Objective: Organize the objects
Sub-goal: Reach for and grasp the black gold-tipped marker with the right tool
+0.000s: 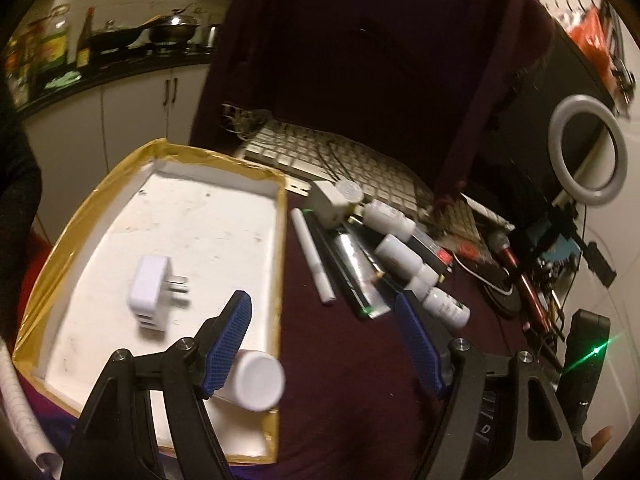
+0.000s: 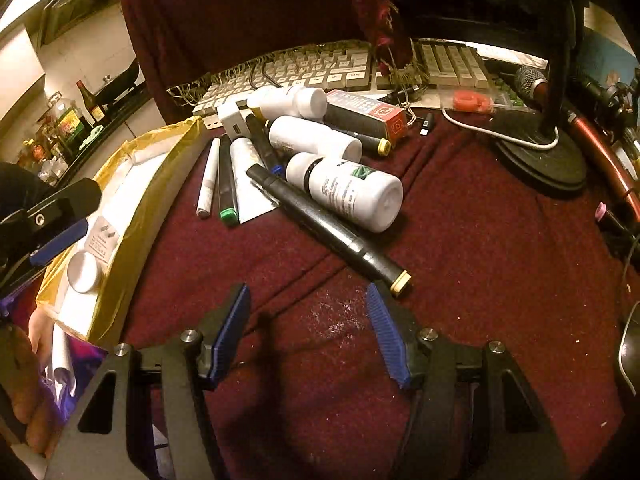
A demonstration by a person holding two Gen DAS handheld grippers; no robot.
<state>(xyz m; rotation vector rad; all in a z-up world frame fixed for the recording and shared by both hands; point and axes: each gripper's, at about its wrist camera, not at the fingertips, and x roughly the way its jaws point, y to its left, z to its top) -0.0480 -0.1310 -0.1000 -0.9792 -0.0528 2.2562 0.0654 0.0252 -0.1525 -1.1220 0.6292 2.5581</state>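
White bottle half hidden behind left gripper, plug adapter blurred

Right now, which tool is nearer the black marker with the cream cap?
Right. The right tool is open with that black marker's cream cap just beyond its right fingertip. The left tool is open over the gold-rimmed tray's edge, farther off.

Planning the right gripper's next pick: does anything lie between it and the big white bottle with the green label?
Yes. A long black marker lies across the cloth in front of the white bottle, between it and the open right gripper.
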